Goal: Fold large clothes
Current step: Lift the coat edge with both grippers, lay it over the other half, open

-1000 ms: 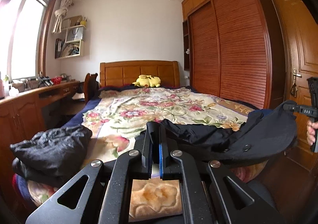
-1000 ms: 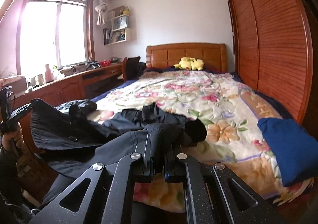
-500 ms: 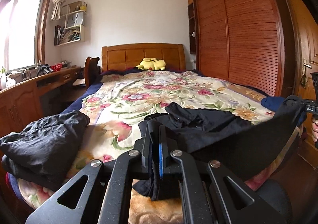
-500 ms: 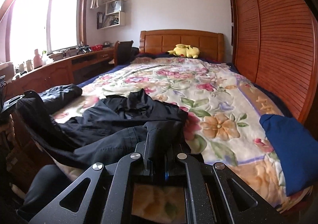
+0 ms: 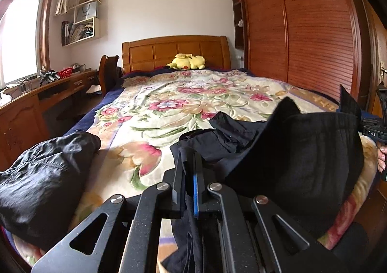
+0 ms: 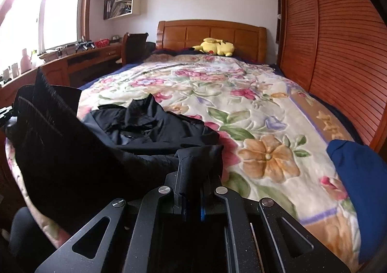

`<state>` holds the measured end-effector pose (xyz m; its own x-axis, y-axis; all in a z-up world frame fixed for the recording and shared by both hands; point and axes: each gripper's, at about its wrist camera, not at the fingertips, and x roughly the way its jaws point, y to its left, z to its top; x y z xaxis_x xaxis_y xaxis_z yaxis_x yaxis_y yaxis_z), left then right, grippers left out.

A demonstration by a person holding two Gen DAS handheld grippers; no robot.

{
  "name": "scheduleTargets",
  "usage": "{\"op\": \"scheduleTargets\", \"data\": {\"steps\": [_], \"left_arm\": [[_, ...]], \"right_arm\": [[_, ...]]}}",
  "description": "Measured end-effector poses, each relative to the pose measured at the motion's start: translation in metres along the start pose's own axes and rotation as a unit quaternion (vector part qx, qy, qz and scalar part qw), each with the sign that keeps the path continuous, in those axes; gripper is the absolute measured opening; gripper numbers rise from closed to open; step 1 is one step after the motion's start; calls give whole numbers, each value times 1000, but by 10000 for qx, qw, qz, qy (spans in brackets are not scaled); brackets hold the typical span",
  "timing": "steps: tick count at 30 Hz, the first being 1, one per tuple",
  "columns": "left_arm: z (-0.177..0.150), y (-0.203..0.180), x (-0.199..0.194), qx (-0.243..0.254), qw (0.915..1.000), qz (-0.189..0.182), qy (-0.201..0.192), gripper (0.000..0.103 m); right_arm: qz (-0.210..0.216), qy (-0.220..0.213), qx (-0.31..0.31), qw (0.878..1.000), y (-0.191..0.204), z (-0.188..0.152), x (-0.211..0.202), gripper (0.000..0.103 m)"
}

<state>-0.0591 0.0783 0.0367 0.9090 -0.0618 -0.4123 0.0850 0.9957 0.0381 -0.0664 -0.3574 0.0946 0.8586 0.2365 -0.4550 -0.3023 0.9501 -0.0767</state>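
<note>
Both tongs were clamped on one black garment (image 5: 297, 152): the left gripper (image 5: 188, 176) pinched one corner, the right gripper (image 6: 193, 176) another, the cloth slung between them above the foot edge of the bed (image 5: 174, 108), its far part lying on the floral cover. Only the left view showed a crumpled dark jacket (image 5: 43, 176) at the bed's left foot corner; only the right view showed a blue cloth (image 6: 358, 176) at the right edge.
</note>
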Motion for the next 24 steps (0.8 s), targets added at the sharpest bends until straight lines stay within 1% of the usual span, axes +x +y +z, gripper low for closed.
{"op": "scheduleTargets", "data": {"steps": [7,11,14,19,24], "left_arm": [[8,4,58,76,9995,32,301,5],[20,8,94,121,9990,65,414,5],[31,13,120,91,9980,-24,620,5],[40,17,139,252,9974,53,675,5],[50,30,170,89,9965,113,827,5]], "right_arm": [[-32,187,-141,9997,1,16,48,7],[-77,220,-164,9996,-4,32,74,7],[-109,307,-225,9992,-9,46,96,7],[-220,556,-598,9964,-3,63,127,7],[-298,667,-617,9954,-2,86,153,7]]}}
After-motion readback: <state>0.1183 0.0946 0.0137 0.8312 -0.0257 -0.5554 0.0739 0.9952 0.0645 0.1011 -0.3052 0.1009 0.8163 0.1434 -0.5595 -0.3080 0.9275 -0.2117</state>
